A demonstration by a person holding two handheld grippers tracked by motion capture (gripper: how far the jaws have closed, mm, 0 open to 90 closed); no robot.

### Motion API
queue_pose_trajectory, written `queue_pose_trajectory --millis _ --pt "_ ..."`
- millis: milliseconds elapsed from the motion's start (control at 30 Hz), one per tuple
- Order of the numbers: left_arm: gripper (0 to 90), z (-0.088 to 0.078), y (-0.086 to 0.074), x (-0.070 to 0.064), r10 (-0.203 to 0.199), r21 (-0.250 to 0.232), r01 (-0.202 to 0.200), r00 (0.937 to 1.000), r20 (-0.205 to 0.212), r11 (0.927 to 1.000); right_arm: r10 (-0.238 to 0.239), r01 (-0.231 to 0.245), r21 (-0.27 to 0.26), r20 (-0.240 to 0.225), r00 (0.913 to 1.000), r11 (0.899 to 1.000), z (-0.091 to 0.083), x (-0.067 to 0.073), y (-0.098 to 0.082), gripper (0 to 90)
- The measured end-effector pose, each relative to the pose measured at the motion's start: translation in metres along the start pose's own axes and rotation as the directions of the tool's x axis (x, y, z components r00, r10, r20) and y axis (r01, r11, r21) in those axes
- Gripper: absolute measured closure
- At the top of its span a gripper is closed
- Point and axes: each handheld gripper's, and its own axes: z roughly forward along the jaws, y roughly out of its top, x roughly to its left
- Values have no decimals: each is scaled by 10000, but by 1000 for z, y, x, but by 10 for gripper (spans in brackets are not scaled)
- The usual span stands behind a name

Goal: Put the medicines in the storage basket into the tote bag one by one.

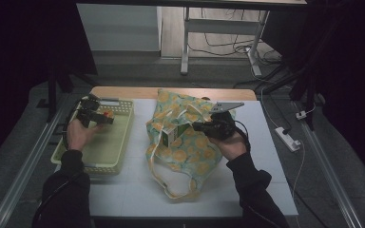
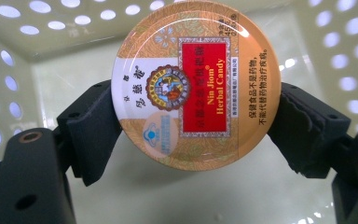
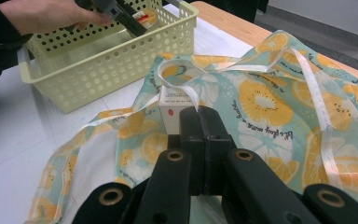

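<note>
Left claw (image 2: 193,123) pinching round glossy candy tin (image 2: 193,84), perforated plastic basket (image 2: 42,28)

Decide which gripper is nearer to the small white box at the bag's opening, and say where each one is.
Right. The right gripper sits at the white box on the bag, jaws shut. The left gripper is over the yellow basket, holding the candy tin.

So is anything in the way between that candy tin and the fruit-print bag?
The basket's side wall stands between them. The left claw holds the tin inside the basket; the bag lies beyond it.
</note>
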Motion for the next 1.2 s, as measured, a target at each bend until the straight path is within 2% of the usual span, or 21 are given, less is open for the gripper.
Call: queue_pose_trajectory --millis 233,500,833,1033,1200 --pt "213 -16 -7 -10 412 -464 -398 9987 294 9981 4 -4 -5 -6 10000 10000 0 1 0 900" --pt "213 -31 -14 -28 959 -831 -905 9933 645 9924 5 -5 -16 -4 10000 10000 0 1 0 900" --pt "213 -50 -20 -57 1895 -1210 -1777 9774 934 9766 9 -9 -65 -5 10000 10000 0 1 0 900" --pt "213 -58 -29 -69 2144 -1388 -1967 9685 1270 9706 9 -9 -66 -6 10000 10000 0 1 0 900" --pt "213 -66 -36 -80 2472 -1501 -2271 9600 1318 9622 -12 12 -14 -3 10000 10000 0 1 0 900"
